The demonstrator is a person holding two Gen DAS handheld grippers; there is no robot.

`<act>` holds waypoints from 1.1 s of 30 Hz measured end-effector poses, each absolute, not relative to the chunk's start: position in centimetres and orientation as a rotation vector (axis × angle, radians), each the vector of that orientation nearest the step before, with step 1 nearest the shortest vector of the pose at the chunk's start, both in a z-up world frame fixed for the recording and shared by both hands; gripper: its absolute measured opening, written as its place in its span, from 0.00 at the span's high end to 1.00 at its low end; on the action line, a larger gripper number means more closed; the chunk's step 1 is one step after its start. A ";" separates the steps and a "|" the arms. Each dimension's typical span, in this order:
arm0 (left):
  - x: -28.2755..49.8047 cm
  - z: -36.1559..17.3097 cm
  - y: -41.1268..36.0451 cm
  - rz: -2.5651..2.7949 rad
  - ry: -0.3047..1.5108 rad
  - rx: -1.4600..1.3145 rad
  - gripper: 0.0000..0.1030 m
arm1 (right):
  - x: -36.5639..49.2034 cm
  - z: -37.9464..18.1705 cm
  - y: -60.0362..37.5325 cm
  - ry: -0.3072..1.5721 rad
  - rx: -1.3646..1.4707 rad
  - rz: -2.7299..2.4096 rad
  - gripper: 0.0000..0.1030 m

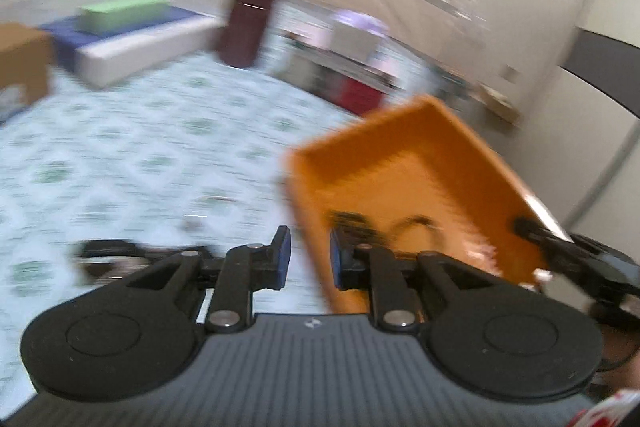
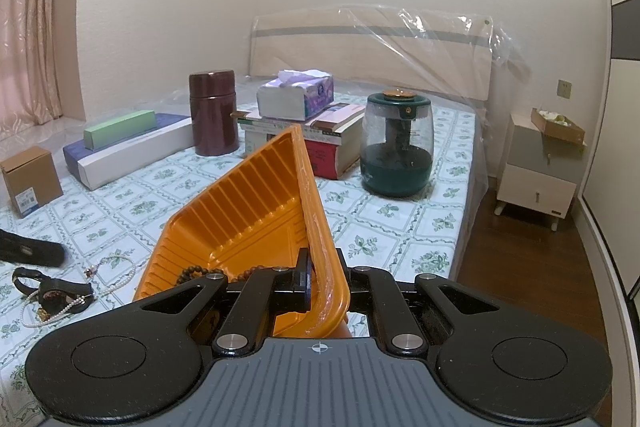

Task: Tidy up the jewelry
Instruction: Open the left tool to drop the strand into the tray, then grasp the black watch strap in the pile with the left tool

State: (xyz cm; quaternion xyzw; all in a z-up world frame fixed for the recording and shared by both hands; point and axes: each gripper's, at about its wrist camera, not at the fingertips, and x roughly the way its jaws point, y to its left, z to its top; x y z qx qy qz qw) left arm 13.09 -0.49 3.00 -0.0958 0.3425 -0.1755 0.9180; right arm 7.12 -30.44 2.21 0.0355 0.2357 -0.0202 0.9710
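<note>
Right tongs (image 2: pixel 316 281): clamped on the rim of the orange tray.
Orange tray (image 2: pixel 256 211): ribbed plastic, tilted above the bed (image 2: pixel 400 227); dark bead bracelet (image 2: pixel 194 273) lies inside.
Left tongs (image 1: pixel 308 259): parted, nothing between.
Pearl necklace (image 2: pixel 120 273): loose on the bed, left of the tray.
</note>
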 end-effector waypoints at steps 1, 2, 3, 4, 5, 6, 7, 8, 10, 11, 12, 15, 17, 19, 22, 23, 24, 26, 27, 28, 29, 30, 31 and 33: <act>13.0 3.0 0.6 -0.315 0.697 -0.176 0.82 | 7.1 2.2 -30.4 0.476 0.071 -0.042 0.92; 12.9 2.9 1.6 -0.261 0.688 -0.145 0.82 | 7.2 2.2 -30.5 0.476 0.072 -0.043 0.92; 12.8 2.8 2.5 -0.220 0.684 -0.126 0.82 | 7.2 2.2 -30.5 0.476 0.072 -0.043 0.92; 12.8 2.6 3.5 -0.190 0.684 -0.117 0.81 | 7.2 2.2 -30.5 0.476 0.071 -0.042 0.92; 12.7 2.4 4.5 -0.161 0.685 -0.119 0.81 | 7.2 2.2 -30.5 0.477 0.071 -0.042 0.92; 12.7 2.2 5.5 -0.138 0.688 -0.124 0.80 | 7.2 2.2 -30.5 0.477 0.071 -0.042 0.92; 12.7 2.0 6.2 -0.116 0.690 -0.124 0.80 | 7.3 2.2 -30.4 0.477 0.071 -0.043 0.92; 12.6 1.7 6.8 -0.097 0.692 -0.120 0.80 | 7.2 2.2 -30.5 0.477 0.071 -0.043 0.92; 12.5 1.1 7.7 -0.067 0.695 -0.116 0.80 | 7.3 2.2 -30.4 0.477 0.068 -0.042 0.92; 12.4 0.8 8.1 -0.056 0.699 -0.114 0.80 | 7.3 2.1 -30.5 0.477 0.067 -0.043 0.92; 12.3 0.6 8.3 -0.051 0.702 -0.111 0.80 | 7.3 2.1 -30.5 0.477 0.067 -0.043 0.92; 12.3 -0.4 8.5 -0.048 0.717 -0.093 0.80 | 7.4 2.1 -30.5 0.478 0.066 -0.043 0.92; 12.2 -1.0 8.4 -0.044 0.726 -0.073 0.80 | 7.3 2.1 -30.5 0.478 0.067 -0.043 0.92; 12.5 -1.5 8.2 -0.045 0.731 -0.057 0.80 | 7.4 2.1 -30.5 0.479 0.064 -0.045 0.92; 13.1 -2.1 7.9 -0.040 0.733 -0.015 0.76 | 7.4 2.1 -30.5 0.479 0.064 -0.045 0.92; 13.3 -2.2 7.9 -0.036 0.730 0.000 0.75 | 7.4 2.1 -30.5 0.479 0.063 -0.045 0.92; 13.6 -2.2 7.9 -0.034 0.729 0.015 0.74 | 7.4 2.1 -30.5 0.480 0.062 -0.045 0.92; 14.2 -2.4 7.8 -0.045 0.731 0.045 0.74 | 7.4 2.1 -30.5 0.480 0.062 -0.046 0.92; 14.5 -2.6 7.7 -0.055 0.735 0.061 0.74 | 7.4 2.0 -30.5 0.480 0.062 -0.046 0.92; 14.8 -2.7 7.7 -0.063 0.736 0.079 0.74 | 7.4 2.0 -30.6 0.480 0.062 -0.047 0.92; 15.1 -2.9 7.5 -0.080 0.738 0.106 0.74 | 7.4 2.0 -30.6 0.480 0.062 -0.046 0.92; 15.3 -3.0 7.3 -0.099 0.740 0.130 0.74 | 7.4 2.0 -30.6 0.480 0.061 -0.047 0.92; 15.4 -3.2 7.1 -0.117 0.738 0.157 0.74 | 7.4 2.0 -30.6 0.480 0.061 -0.047 0.92; 15.6 -3.5 6.5 -0.147 0.732 0.218 0.74 | 7.5 2.0 -30.6 0.479 0.062 -0.047 0.92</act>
